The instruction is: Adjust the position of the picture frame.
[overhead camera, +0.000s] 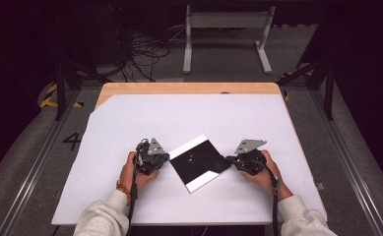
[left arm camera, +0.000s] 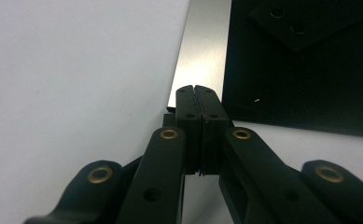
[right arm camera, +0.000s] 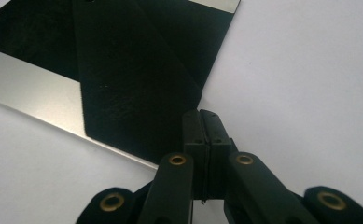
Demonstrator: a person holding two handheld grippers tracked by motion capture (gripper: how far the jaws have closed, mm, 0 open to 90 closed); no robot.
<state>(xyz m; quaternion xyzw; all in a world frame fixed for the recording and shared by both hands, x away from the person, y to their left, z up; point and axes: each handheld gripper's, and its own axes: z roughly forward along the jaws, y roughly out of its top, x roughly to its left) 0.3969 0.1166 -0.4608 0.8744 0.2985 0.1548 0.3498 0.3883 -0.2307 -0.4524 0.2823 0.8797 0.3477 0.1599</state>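
Observation:
A thin black square plate (overhead camera: 199, 162) with a shiny silver strip along two opposite edges lies turned like a diamond on the white sheet (overhead camera: 189, 115). My left gripper (overhead camera: 167, 158) is shut, its tips at the plate's left corner; in the left gripper view the closed jaws (left arm camera: 195, 89) sit over the end of the silver strip (left arm camera: 202, 51). My right gripper (overhead camera: 228, 159) is shut too, with its tips (right arm camera: 201, 113) touching the right corner of the black plate (right arm camera: 137, 79). Nothing is clamped between either pair of jaws. A hand holds each gripper.
The white sheet covers most of a wooden table (overhead camera: 189, 88), whose bare strip shows at the far edge. Behind the table stand a white frame (overhead camera: 226, 34) and loose cables (overhead camera: 144, 51) on the floor. Metal rails (overhead camera: 344, 157) run along both sides.

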